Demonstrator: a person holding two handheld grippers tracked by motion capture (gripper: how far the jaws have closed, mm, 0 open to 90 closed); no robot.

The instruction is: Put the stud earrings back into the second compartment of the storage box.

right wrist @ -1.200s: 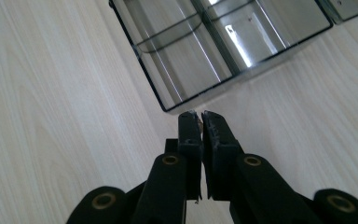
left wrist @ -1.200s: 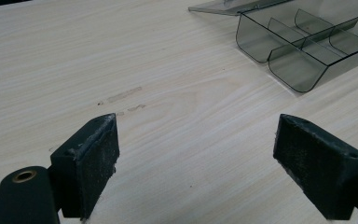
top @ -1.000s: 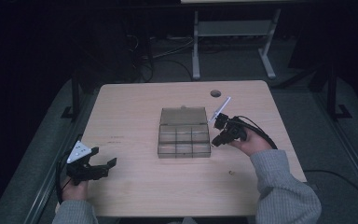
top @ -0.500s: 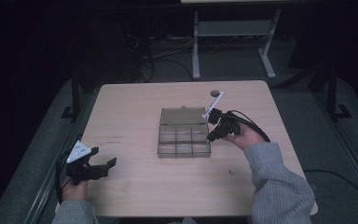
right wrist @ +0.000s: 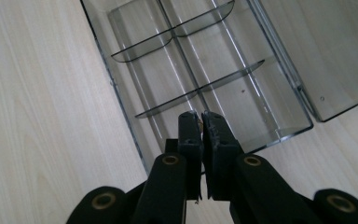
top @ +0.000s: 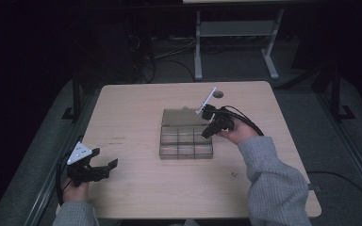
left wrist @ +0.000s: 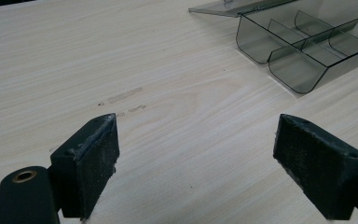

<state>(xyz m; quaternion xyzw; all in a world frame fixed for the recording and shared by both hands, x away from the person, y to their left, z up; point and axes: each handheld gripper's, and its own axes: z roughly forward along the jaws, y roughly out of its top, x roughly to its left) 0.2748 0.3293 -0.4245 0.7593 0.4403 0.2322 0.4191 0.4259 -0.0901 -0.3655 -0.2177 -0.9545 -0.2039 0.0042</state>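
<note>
1. The tabletop (top: 136, 113) is pale wood-grain laminate with rounded corners, and it is the brightest surface in the room.
2. A round cable hole (top: 218, 94) sits near the tabletop's far edge, right of centre.
3. Faint scuff marks (left wrist: 123, 95) show on the wood towards its left half.
4. The floor (top: 311, 122) around it is grey carpet, dim at the sides.
5. Beyond the far edge stands a light grey metal table frame (top: 235, 35) with two splayed feet.
6. Loose cables (top: 169, 52) lie on the floor beside that frame.
7. A black metal leg (top: 77, 89) rises at the left; another black stand (top: 335, 89) stands at the right.
8. The back of the room is dark.
</note>
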